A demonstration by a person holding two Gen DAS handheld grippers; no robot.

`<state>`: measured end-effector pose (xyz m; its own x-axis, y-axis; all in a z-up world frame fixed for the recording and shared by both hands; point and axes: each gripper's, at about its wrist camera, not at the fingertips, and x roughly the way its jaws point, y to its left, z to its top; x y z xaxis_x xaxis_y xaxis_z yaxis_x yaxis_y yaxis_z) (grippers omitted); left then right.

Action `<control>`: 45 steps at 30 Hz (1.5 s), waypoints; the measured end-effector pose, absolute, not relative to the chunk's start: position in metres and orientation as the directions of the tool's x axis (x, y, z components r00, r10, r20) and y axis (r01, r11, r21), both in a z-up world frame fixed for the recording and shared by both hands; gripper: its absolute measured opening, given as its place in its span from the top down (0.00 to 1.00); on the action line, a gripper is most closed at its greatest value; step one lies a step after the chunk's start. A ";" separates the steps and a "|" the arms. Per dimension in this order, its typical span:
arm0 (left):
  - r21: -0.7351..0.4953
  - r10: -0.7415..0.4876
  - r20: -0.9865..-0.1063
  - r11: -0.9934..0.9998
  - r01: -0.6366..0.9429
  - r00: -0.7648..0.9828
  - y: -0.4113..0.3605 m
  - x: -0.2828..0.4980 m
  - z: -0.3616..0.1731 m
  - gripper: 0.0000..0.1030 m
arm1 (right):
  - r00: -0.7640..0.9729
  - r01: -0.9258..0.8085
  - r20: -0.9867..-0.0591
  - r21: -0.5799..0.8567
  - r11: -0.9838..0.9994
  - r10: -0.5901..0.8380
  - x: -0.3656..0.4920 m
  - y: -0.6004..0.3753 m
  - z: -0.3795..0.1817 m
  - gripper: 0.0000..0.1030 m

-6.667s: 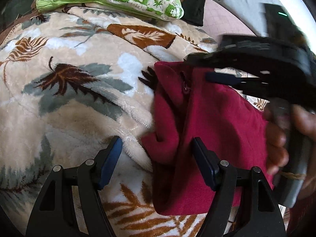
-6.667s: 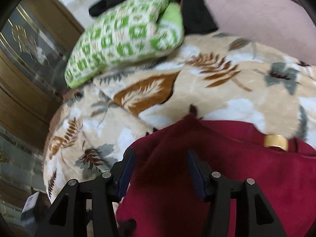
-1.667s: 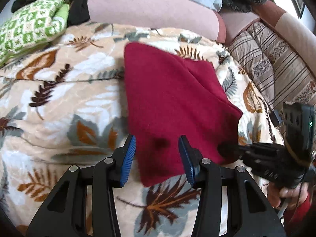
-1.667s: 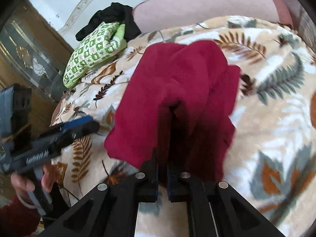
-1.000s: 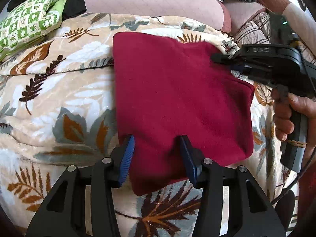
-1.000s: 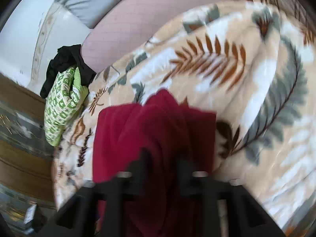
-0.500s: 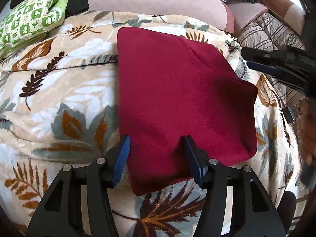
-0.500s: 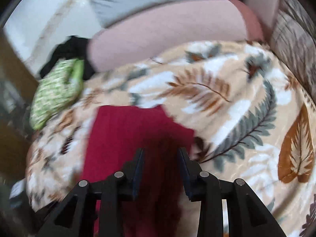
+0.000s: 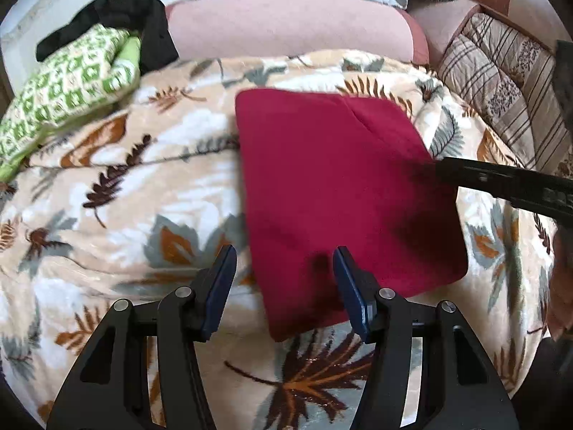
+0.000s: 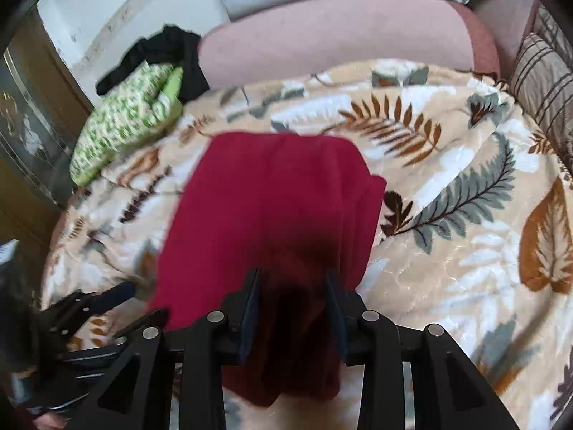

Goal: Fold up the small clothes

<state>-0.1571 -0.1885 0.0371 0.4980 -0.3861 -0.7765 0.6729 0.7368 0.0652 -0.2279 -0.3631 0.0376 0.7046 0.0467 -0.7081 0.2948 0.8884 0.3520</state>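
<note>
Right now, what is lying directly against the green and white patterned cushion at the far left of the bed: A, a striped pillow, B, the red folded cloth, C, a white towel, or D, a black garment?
D: a black garment is bunched over the far end of the green and white cushion, while the red folded cloth lies apart from it on the leaf-print blanket.

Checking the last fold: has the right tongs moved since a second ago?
Yes. In the left wrist view the right tongs has drawn back rightward off the red garment, its jaws opening and empty.
</note>
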 end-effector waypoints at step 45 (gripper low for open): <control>-0.128 -0.418 -0.825 0.793 0.596 0.380 -0.190 -0.093 0.025 0.45 | 0.678 0.429 -0.735 0.366 0.826 -0.026 -0.211 -0.384 0.017 0.32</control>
